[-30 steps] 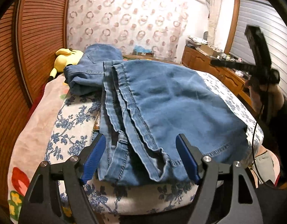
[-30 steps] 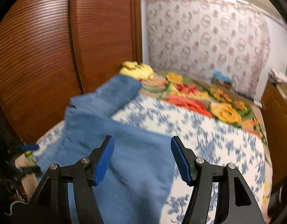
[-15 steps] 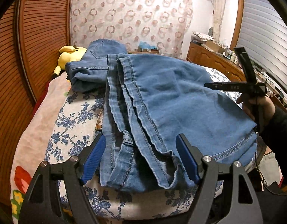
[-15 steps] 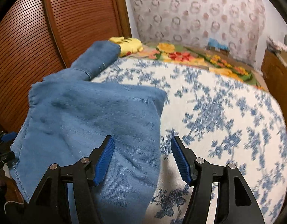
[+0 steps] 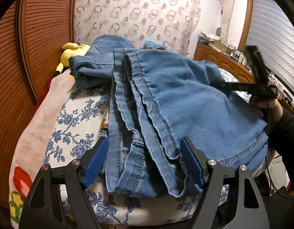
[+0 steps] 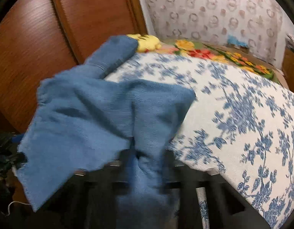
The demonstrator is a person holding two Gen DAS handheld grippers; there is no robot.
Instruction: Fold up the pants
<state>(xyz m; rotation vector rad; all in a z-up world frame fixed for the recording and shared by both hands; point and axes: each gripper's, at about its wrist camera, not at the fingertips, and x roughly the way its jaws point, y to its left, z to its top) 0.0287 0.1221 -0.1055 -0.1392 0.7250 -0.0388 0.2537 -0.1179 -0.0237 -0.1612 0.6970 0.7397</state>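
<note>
- Left wrist view: the jeans (image 5: 166, 103) lie on the bed (image 5: 70, 126), legs doubled, waist end bunched by the yellow plush toy (image 5: 74, 53); folding appears unfinished. The left hand-held gripper (image 5: 145, 162) is spread, straddling the near edge without pressing it.
- Right wrist view: the right hand-held gripper (image 6: 135, 152), angled downward, has just been closing and pinches the jeans' edge.

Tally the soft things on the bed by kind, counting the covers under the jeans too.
Jeans: 1
Yellow plush toy: 1
Blue-flowered white cover: 1
Bright flowered blanket: 1
Total: 4
</note>
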